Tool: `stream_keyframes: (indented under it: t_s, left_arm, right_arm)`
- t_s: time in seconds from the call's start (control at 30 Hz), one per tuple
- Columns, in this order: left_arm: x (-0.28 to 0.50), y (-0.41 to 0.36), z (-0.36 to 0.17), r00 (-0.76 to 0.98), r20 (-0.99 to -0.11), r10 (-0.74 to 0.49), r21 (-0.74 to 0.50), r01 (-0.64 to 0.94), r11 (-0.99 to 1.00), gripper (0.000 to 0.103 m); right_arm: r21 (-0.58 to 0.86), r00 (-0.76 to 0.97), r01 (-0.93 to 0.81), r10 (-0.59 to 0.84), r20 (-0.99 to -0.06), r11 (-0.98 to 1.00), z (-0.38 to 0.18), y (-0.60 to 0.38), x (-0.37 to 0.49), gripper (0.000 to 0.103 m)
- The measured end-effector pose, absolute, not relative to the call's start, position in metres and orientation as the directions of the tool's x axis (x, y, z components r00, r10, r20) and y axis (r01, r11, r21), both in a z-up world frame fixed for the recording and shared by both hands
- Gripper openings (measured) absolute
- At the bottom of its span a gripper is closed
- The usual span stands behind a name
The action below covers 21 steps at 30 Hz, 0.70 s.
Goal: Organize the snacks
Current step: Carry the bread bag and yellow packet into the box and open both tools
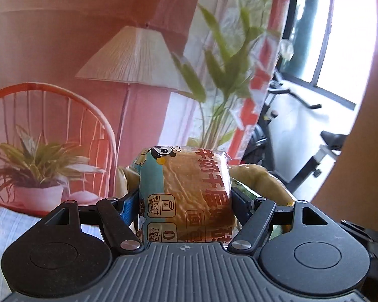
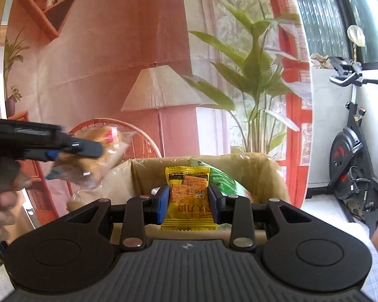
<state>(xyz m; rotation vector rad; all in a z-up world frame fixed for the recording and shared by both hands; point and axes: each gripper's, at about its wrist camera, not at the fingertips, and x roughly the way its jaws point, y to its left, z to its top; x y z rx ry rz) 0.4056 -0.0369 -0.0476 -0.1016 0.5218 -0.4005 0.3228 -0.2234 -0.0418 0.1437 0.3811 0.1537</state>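
Where the wrapped bread sits, it is wedged upright between the two pads of the left tongs, which are clamped on its sides — its orange-printed wrapper fills the gap and rises above the fingertips. Seen from the right wrist, that same bread package hangs off the end of the left tongs, blurred, up and to the left of the box. The yellow snack packet stands between the blue-faced pads of the right tongs, pinched at both edges, its top crimp above the fingertips. Just behind it lies a green packet inside a tan box lined with clear plastic. Beyond the box hangs a printed backdrop with a lamp and leafy plants, and an exercise bike stands at the far right by the window.
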Motion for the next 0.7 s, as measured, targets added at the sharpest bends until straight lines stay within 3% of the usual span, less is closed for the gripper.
stream_keyframes:
  t_s: [0.43,0.53,0.7]
  left_arm:
    - [0.462,-0.061,-0.074,0.755,-0.574,-0.317,-0.061,0.347,0.936,0.077]
    - [0.463,-0.061,-0.072,0.753,-0.568,-0.331,-0.061,0.363,0.930,0.083]
    - [0.454,-0.059,-0.069,0.755,-0.556,-0.348,-0.066,0.377,0.924,0.083]
  right_arm:
    - [0.162,0.878,-0.109,0.172,-0.447,0.981,-0.059,-0.193,0.387,0.036]
    - [0.150,0.874,-0.107,0.164,-0.457,0.983,-0.063,-0.190,0.389,0.038]
    - [0.152,0.878,-0.100,0.159,-0.452,0.983,-0.062,-0.192,0.382,0.039]
